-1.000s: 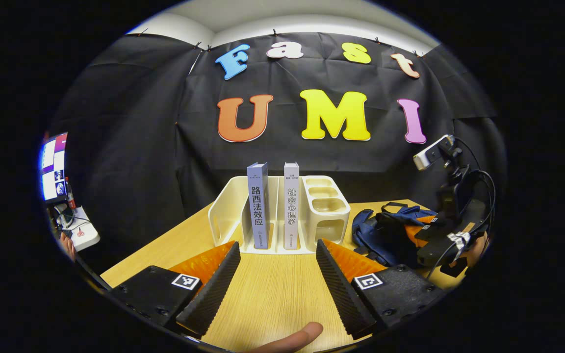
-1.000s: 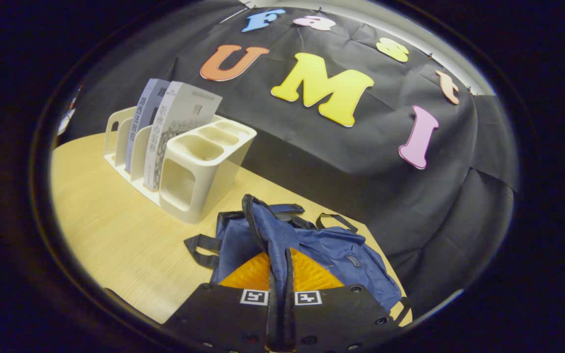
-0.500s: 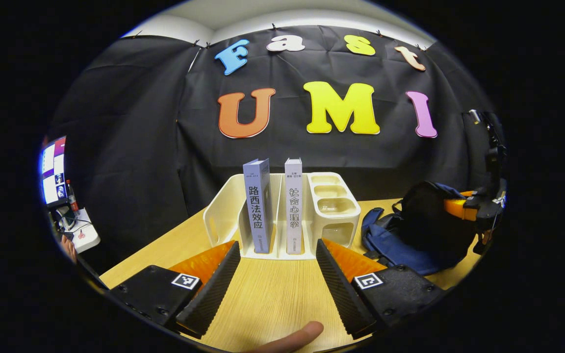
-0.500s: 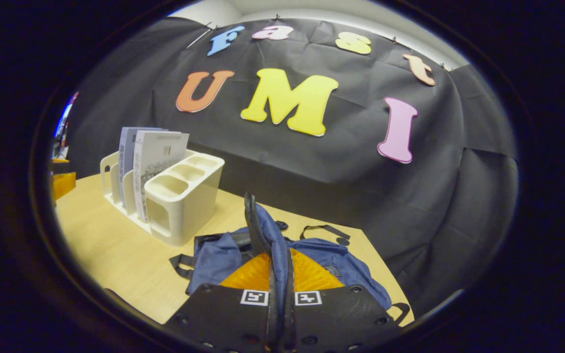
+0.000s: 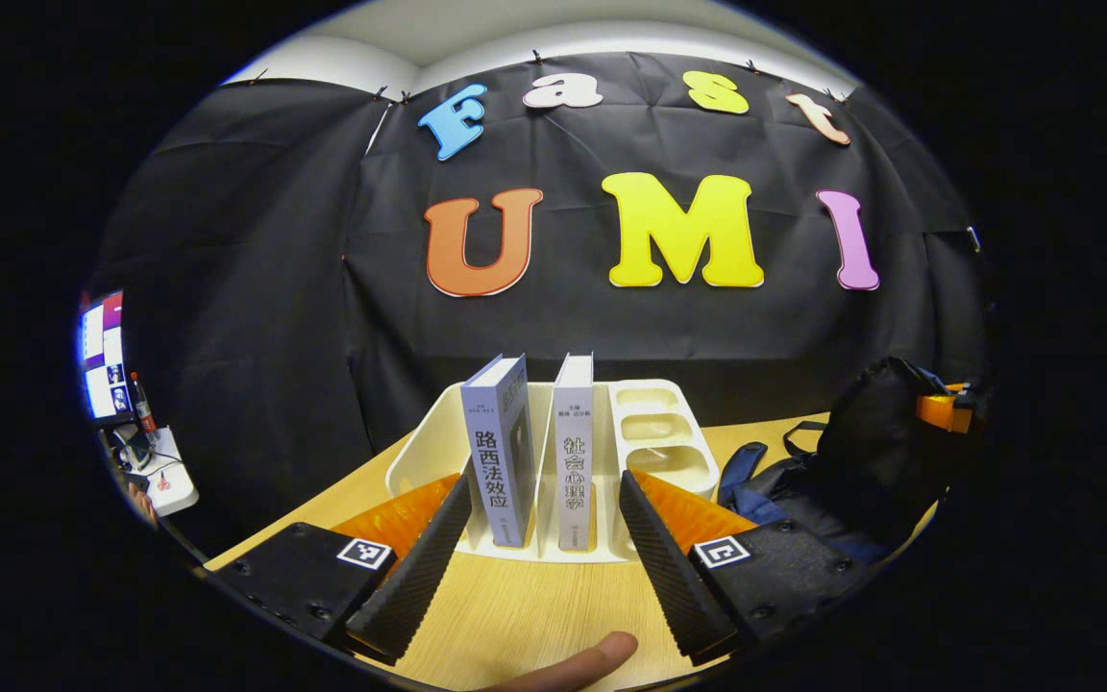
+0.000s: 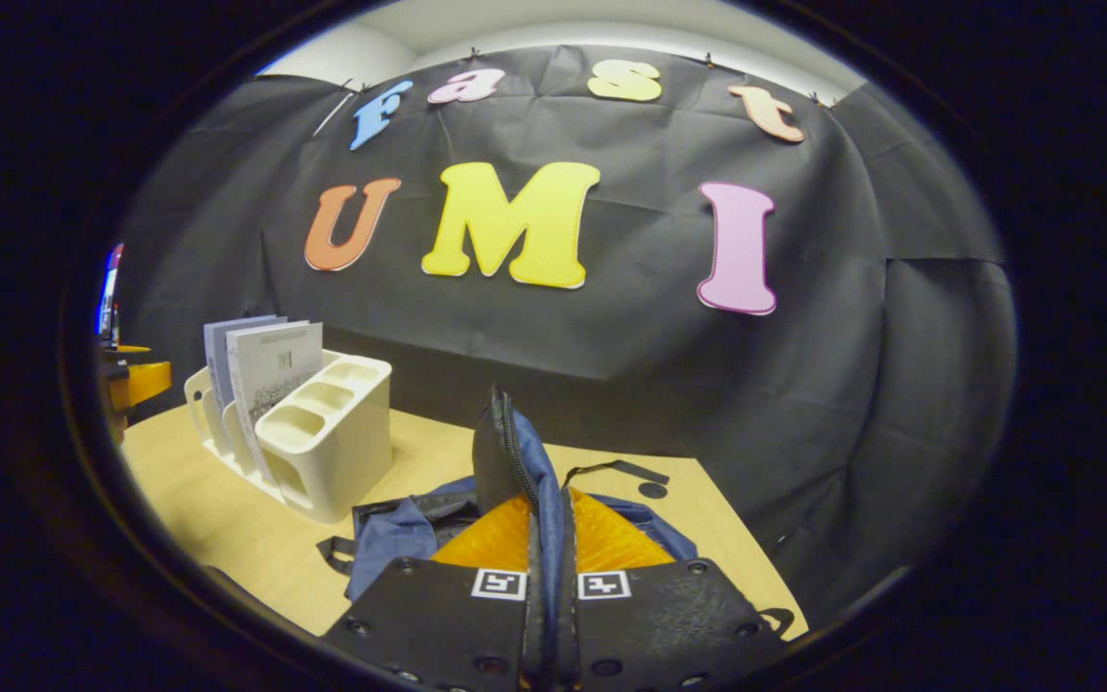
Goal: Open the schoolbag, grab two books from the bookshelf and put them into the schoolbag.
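Note:
Two upright books, a blue-grey one and a pale one, stand in the slots of a cream bookshelf on the wooden table. My left gripper is open, its fingertips reaching either side of the shelf's front with both books between them, not touching. The blue schoolbag lies right of the shelf. My right gripper is shut on the bag's zippered flap, holding it raised. From the left gripper view the lifted bag looks dark, with the right gripper at its top.
The shelf's right end has small open compartments. A screen and a small white stand sit far left beyond the table edge. A person's fingertip shows under the left gripper. The left gripper sits left of the bookshelf.
My left gripper has moved forward to the shelf, so the books now sit between its fingertips. My right gripper has lifted the bag's flap higher.

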`<action>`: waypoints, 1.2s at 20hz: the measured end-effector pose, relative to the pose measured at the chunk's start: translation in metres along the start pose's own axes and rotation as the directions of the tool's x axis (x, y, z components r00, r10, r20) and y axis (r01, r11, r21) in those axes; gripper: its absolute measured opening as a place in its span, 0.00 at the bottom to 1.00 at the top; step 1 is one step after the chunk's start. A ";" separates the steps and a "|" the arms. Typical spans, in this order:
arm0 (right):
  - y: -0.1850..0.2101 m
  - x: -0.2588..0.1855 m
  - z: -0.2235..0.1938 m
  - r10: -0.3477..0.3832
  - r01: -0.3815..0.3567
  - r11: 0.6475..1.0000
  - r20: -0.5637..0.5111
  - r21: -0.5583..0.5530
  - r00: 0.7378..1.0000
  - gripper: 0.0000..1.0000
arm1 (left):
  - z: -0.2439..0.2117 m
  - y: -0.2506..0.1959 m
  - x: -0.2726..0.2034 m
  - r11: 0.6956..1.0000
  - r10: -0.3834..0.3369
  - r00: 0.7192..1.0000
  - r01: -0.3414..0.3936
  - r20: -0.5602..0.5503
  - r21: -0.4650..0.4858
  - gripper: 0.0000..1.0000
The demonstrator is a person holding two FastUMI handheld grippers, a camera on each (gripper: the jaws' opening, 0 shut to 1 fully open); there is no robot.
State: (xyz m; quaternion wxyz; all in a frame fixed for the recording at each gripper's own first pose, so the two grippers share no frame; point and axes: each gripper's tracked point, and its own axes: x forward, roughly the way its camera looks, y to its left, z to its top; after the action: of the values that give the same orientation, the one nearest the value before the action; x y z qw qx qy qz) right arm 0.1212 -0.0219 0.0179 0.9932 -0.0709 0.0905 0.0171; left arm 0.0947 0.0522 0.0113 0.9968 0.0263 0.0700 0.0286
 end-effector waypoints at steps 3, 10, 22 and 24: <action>-0.008 0.003 -0.002 0.020 -0.020 0.999 -0.017 0.035 1.000 0.05 | 0.022 -0.008 0.024 1.000 -0.008 1.000 0.008 0.016 0.008 0.98; -0.041 0.002 0.003 0.004 -0.003 0.998 -0.011 0.069 1.000 0.05 | 0.064 -0.020 0.087 0.999 -0.037 0.999 0.037 -0.015 0.016 0.98; -0.076 -0.006 0.014 0.000 -0.001 0.994 0.011 0.108 1.000 0.05 | 0.068 -0.032 0.171 0.988 -0.127 0.932 0.149 -0.338 0.039 0.97; -0.074 -0.007 0.013 0.007 -0.008 0.995 0.012 0.101 1.000 0.05 | 0.060 -0.030 0.175 0.984 -0.121 0.904 0.163 -0.410 0.069 0.96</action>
State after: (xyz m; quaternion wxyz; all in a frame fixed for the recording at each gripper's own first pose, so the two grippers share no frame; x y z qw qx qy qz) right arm 0.1200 -0.0935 0.0420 0.9960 -0.0202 0.0858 0.0168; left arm 0.2773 0.0297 0.0447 0.9576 0.0652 0.2774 -0.0431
